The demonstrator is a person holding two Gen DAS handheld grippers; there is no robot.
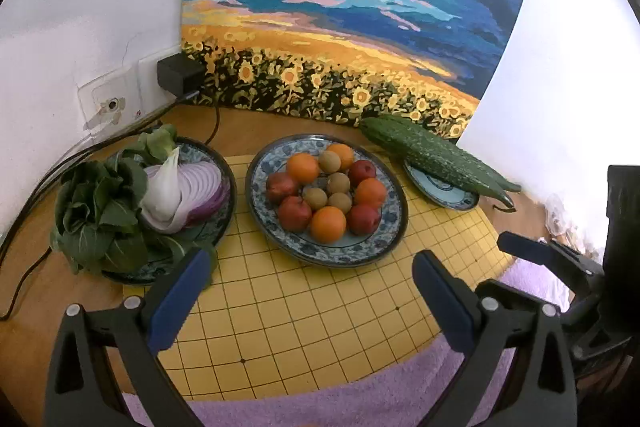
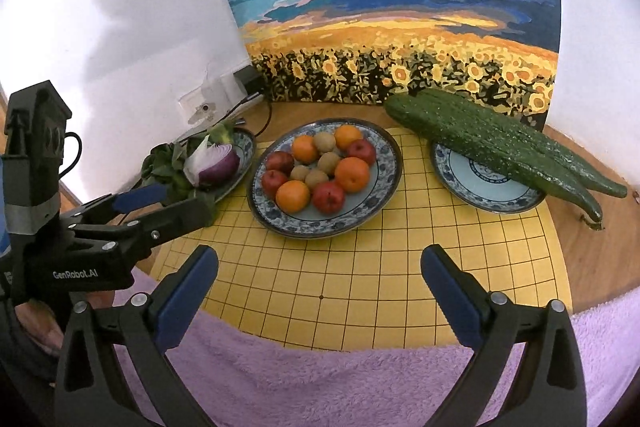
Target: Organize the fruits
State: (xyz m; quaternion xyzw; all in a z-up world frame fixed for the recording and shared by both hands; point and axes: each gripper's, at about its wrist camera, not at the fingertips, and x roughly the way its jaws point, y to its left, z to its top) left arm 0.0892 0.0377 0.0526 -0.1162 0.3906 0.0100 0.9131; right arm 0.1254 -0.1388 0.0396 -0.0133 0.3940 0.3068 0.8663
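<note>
I hold my left hand-held gripper (image 1: 312, 303) low over the near edge of the yellow grid mat (image 1: 320, 307), its two blue-padded fingers spread wide with nothing between them. My right hand-held gripper (image 2: 320, 297) hangs the same way, fingers far apart and empty, above the purple towel (image 2: 320, 379) that lies along the front of the worktop (image 2: 600, 247).

In the left wrist view the fruit plate (image 1: 394, 227) sits at about 12 o'clock from my fingers, on the mat. On it the fruit lies in a ring: four oranges (image 1: 328, 224) and four red apples (image 1: 295, 213) alternate around the rim, and four brown kiwis (image 1: 315, 197) cluster in the middle, all touching their neighbours.

At 10 o'clock is a second plate (image 1: 224, 163) carrying leafy greens (image 1: 100, 211) and a halved red onion (image 1: 192, 195), which leans on the greens. At 2 o'clock a smaller plate (image 1: 444, 189) holds two long bumpy cucumbers (image 1: 432, 157) lying side by side; their tips reach past the rim toward the right.

Behind everything, a painting of sunflowers (image 1: 344, 11) leans against the white wall. At the far left a black charger (image 1: 178, 73) sits in a wall socket and its cable (image 1: 24, 267) trails over the worktop.
</note>
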